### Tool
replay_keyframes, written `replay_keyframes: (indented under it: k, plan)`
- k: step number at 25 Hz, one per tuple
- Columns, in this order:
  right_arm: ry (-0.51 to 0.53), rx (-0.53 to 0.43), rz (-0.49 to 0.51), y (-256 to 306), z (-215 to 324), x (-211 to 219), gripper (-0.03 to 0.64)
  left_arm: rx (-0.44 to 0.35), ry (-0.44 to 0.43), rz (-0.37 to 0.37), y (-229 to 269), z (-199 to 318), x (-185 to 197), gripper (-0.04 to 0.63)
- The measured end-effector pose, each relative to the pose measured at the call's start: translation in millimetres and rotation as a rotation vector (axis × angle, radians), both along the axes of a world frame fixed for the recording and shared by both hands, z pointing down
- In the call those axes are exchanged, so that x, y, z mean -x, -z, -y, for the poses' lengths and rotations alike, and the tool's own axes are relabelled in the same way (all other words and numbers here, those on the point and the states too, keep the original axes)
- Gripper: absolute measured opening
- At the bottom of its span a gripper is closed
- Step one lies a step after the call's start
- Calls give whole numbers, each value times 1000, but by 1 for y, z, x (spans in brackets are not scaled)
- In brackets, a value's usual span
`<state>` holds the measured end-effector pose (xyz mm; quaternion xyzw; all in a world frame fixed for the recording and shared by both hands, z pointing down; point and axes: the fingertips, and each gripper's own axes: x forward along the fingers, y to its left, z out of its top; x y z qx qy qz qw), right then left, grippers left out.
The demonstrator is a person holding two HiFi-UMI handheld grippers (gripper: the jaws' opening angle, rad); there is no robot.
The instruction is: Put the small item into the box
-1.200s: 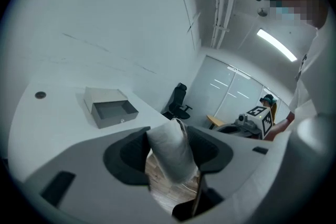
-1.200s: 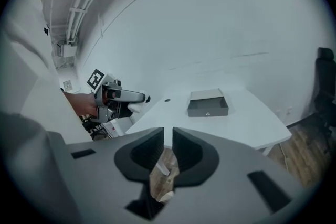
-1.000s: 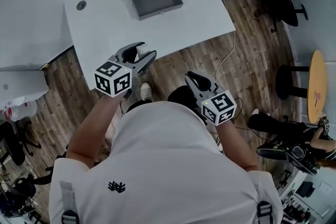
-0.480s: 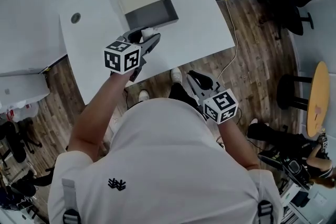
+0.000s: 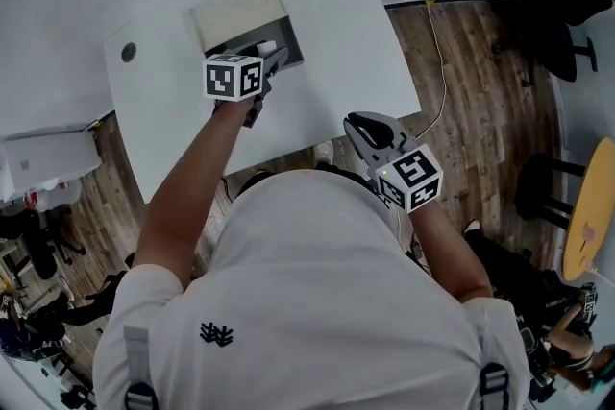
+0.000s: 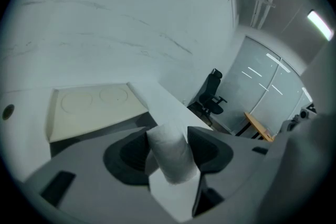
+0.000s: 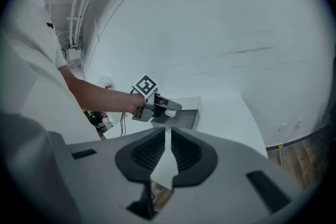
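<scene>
In the head view, the box (image 5: 289,40) stands on the white table (image 5: 336,24), its cream lid (image 5: 233,12) laid open behind its grey inside. My left gripper (image 5: 272,57) reaches over the box's open part and is shut on the small item (image 5: 266,45), a white roll. In the left gripper view the roll (image 6: 170,155) sits upright between the pads, with the lid (image 6: 94,107) just beyond. My right gripper (image 5: 357,125) hangs near the table's front edge, shut and holding nothing. From the right gripper view the left gripper (image 7: 169,108) is seen above the box (image 7: 186,119).
A round cable hole (image 5: 128,52) sits at the table's left end. A cable (image 5: 440,62) trails over the wood floor on the right. A black office chair (image 5: 577,0) and a round wooden table (image 5: 591,206) stand farther right.
My left gripper has carried the white roll forward from the table's near edge to above the open box. The right gripper has stayed low near the person's body.
</scene>
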<state>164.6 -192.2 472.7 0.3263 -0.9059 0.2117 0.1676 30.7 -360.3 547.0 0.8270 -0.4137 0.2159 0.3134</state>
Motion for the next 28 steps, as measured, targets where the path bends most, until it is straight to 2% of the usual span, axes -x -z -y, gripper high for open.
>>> replay_keyframes:
  k: [12,17,21,28]
  plan:
    - [18,66,46,-22,37,-54,37,243,144,176,-94,47,18,225]
    - [6,87,65,-26,44,-64,37,322,147,231,-112,46,21,229]
    - [0,101,70,-30,47,-67,37,360,140,284,-121,43,26,235]
    - [3,108,73,-31,54,-71,37,368,120,346,-122,42,22,257]
